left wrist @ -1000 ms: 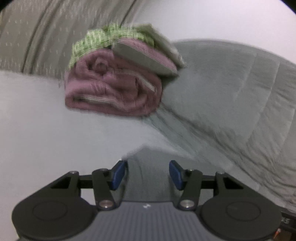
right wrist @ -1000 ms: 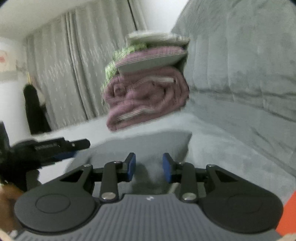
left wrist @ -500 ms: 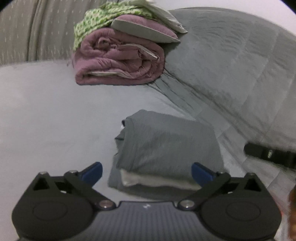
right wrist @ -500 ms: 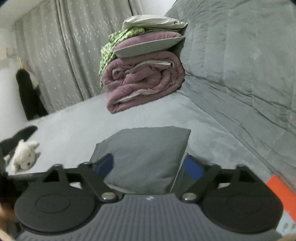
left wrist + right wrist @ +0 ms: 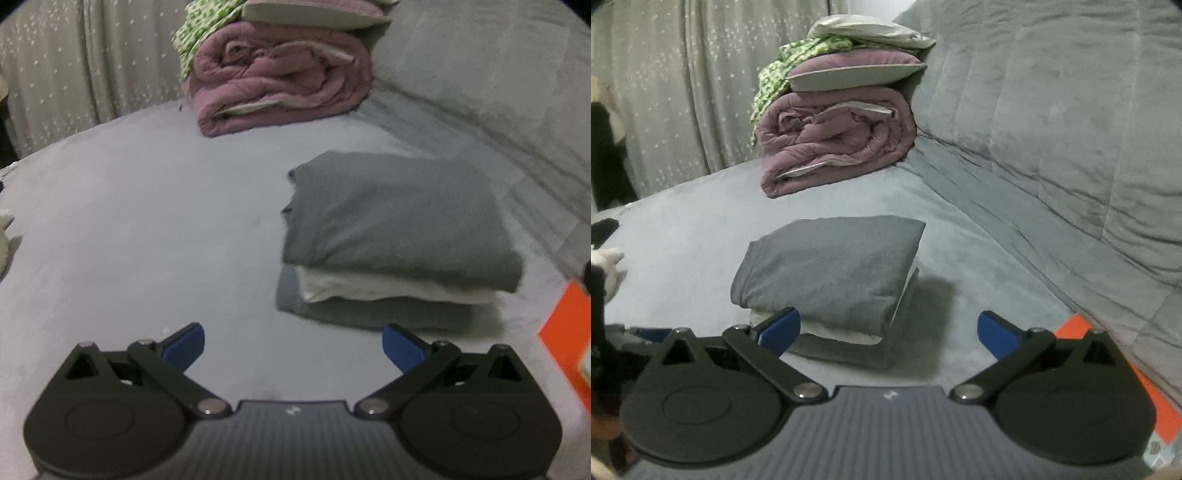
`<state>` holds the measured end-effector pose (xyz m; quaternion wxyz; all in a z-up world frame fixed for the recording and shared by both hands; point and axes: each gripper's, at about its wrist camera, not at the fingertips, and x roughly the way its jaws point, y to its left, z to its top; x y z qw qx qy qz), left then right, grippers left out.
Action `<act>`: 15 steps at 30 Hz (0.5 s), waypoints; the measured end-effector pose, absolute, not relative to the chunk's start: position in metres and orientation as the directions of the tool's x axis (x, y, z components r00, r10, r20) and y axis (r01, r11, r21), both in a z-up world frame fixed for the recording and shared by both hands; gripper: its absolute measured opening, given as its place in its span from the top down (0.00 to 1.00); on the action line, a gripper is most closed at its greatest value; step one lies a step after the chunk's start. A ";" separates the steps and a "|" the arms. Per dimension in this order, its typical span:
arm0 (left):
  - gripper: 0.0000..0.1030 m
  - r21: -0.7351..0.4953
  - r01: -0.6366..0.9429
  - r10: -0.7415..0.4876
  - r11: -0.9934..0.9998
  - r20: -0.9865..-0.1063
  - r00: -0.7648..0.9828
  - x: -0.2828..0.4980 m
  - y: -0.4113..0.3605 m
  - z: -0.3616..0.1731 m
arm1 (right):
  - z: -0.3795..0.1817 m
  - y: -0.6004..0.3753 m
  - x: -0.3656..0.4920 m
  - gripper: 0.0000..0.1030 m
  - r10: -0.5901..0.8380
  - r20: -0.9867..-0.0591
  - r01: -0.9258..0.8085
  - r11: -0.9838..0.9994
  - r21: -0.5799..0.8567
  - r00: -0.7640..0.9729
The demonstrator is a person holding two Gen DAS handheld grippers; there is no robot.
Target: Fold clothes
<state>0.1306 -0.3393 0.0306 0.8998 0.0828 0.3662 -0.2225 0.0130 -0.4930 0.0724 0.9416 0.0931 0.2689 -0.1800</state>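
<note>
Grey bed surface (image 5: pixel 147 221) fills the left wrist view; we note the folded grey garment (image 5: pixel 399 229) lying right of centre, apart from the left gripper (image 5: pixel 293 349), whose jaws have just opened wide, nothing between them. Right wrist view: right gripper (image 5: pixel 888 330) jaws likewise just opened wide, with the garment (image 5: pixel 831 266) just ahead, untouched.
</note>
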 end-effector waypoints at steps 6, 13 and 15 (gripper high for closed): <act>0.00 -0.026 0.501 -0.376 0.865 -0.694 0.613 0.126 -0.348 0.030 | 0.073 -0.487 0.010 0.00 -0.335 -0.526 0.423 0.905 0.053 0.782; 0.00 -0.032 0.506 -0.383 0.862 -0.693 0.611 0.122 -0.355 0.029 | 0.066 -0.481 0.015 0.00 -0.366 -0.564 0.439 0.898 -0.007 0.740; 0.00 -0.019 0.508 -0.376 0.861 -0.696 0.612 0.122 -0.359 0.027 | 0.066 -0.480 0.015 0.00 -0.368 -0.565 0.439 0.899 -0.012 0.738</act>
